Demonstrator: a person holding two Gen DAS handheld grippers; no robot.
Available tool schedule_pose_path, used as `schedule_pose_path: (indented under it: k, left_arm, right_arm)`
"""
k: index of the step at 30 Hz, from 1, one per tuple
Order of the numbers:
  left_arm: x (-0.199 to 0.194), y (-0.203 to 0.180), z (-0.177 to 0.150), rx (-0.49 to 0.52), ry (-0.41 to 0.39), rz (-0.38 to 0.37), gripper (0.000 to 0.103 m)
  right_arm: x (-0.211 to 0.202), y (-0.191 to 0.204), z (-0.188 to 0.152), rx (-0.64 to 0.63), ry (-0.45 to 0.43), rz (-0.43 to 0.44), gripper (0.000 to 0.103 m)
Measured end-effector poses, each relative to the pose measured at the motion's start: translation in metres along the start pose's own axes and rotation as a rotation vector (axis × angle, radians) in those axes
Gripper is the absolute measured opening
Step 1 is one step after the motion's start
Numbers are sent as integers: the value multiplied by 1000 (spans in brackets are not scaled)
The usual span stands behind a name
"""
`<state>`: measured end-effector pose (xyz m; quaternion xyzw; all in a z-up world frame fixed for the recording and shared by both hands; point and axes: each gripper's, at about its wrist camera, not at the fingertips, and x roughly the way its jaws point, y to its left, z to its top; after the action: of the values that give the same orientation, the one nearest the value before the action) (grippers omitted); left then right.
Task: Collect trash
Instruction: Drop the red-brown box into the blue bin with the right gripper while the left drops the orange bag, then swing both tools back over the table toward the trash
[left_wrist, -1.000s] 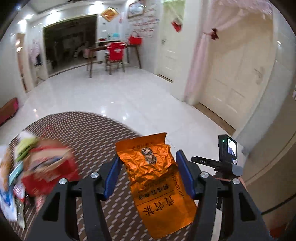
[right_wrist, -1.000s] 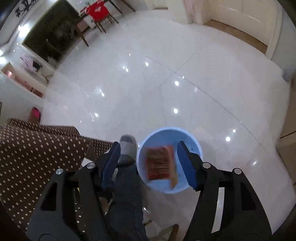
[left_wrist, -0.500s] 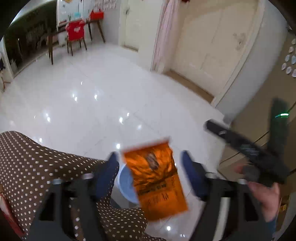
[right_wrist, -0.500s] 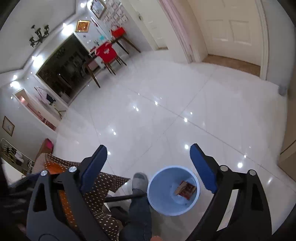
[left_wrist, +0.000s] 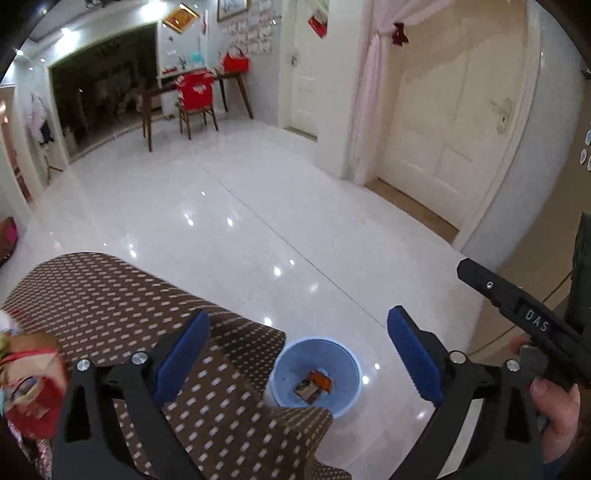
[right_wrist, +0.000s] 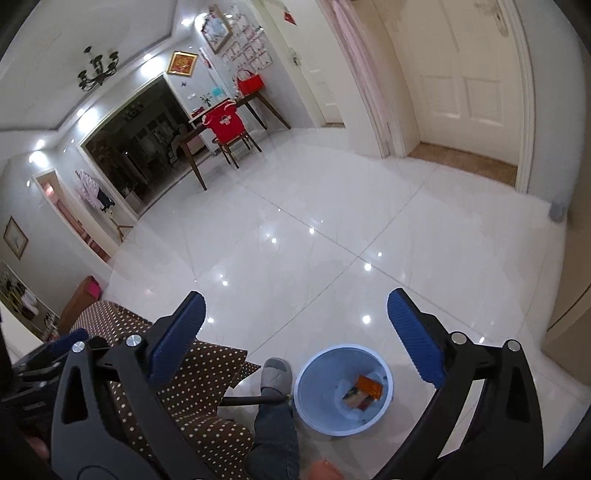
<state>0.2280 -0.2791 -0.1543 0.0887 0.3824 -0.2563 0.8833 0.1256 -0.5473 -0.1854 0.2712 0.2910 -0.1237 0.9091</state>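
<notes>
A light blue bin (left_wrist: 316, 373) stands on the white floor by the table's edge; it also shows in the right wrist view (right_wrist: 343, 389). An orange packet (left_wrist: 320, 380) and another wrapper lie inside it, as the right wrist view (right_wrist: 368, 386) shows too. My left gripper (left_wrist: 297, 356) is open and empty above the bin. My right gripper (right_wrist: 295, 338) is open and empty, also above the bin. More trash, red and mixed wrappers (left_wrist: 27, 391), lies on the table at the far left.
The table has a brown dotted cloth (left_wrist: 122, 295) with its corner hanging near the bin. The person's leg and grey slipper (right_wrist: 275, 373) are beside the bin. A desk and red-covered chair (left_wrist: 195, 96) stand far back. Doors (left_wrist: 450, 122) are on the right.
My left gripper carried the orange packet off the table, opened and dropped it into the bin. My right gripper opened wide after dropping its wrapper in the bin, then lifted back.
</notes>
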Motion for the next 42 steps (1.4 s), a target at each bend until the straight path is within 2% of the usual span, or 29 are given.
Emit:
schedule_pose_path:
  k: [10,23,31,35,42]
  left_arm:
    - [-80,18,-20,-24,-137,63,96]
    - [-159,67,-65,-109,-242,162,96]
    - [-197,107,-98,-173,-289,251,96]
    - [-217,139,-120,-219,-304,323,96]
    - [-234,191,-164,-342,-283,427,96]
  right_arm:
    - [-42,61,-6,-118,-41,50,97]
    - [-63,155,-36,-287,1,189,97]
    - [-60,216,-73,-380,66,297,97]
    - [-54,251,-97,-440,112,340,97]
    - [-36,311,-150,-564,215,394,97]
